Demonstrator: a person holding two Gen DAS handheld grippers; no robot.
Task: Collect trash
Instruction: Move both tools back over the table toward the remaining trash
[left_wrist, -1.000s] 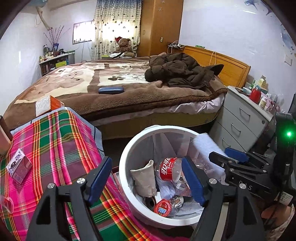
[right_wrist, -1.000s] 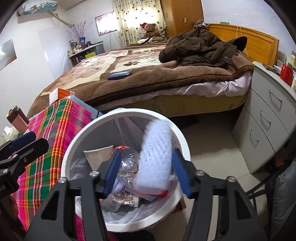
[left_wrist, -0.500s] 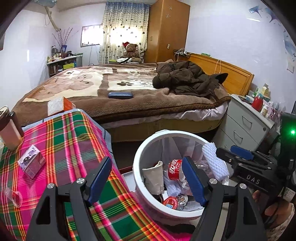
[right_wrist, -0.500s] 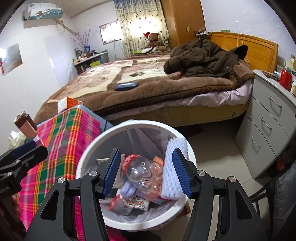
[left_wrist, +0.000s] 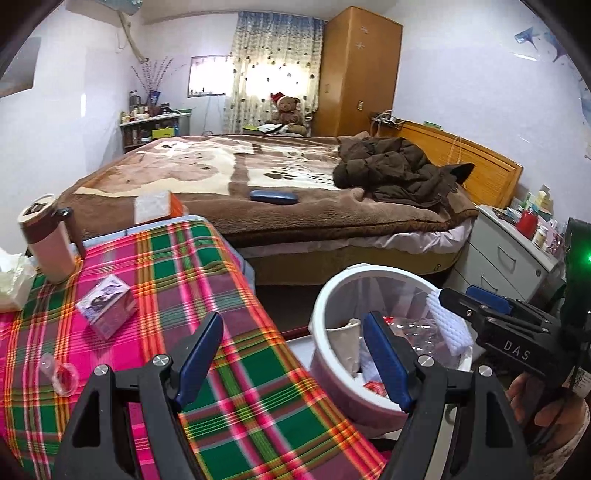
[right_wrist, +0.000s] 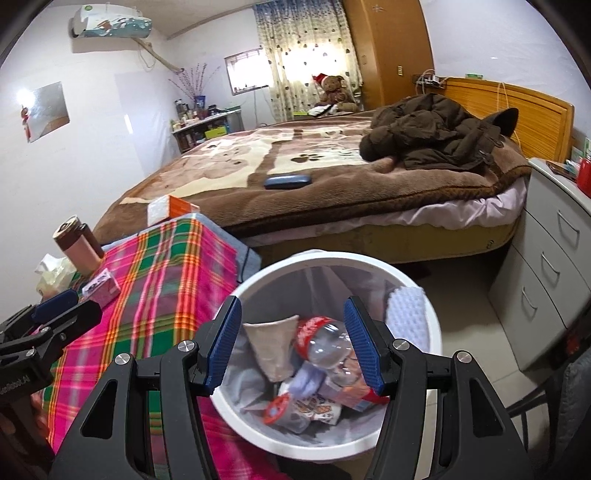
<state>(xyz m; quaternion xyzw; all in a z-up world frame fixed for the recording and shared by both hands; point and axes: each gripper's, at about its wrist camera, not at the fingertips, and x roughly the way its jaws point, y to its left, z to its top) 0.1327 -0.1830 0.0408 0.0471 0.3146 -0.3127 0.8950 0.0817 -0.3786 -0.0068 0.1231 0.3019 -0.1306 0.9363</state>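
Observation:
A white trash bin (right_wrist: 434, 325) stands on the floor beside the plaid-covered table (left_wrist: 177, 280). It holds a clear plastic bottle (right_wrist: 325, 343) with a red label, a beige pouch (right_wrist: 273, 343), wrappers and a white foam pad (right_wrist: 406, 314) leaning on its right wall. My right gripper (right_wrist: 293, 347) is open and empty above the bin. My left gripper (left_wrist: 295, 358) is open and empty over the table's right edge, left of the bin (left_wrist: 325, 310). On the table lie a small pink box (left_wrist: 107, 306) and a clear plastic scrap (left_wrist: 61, 373).
A brown tumbler (left_wrist: 46, 240) and tissues (left_wrist: 11, 277) stand at the table's far left, an orange box (left_wrist: 157, 206) at its far edge. Behind is a bed (left_wrist: 295, 192) with a brown coat (left_wrist: 399, 170) and a blue case (left_wrist: 273, 195). A grey drawer unit (right_wrist: 550, 258) stands to the right.
The white foam pad left my right gripper and dropped into the bin against its wall. Both grippers rose and drew back; the left one swung left over the table.

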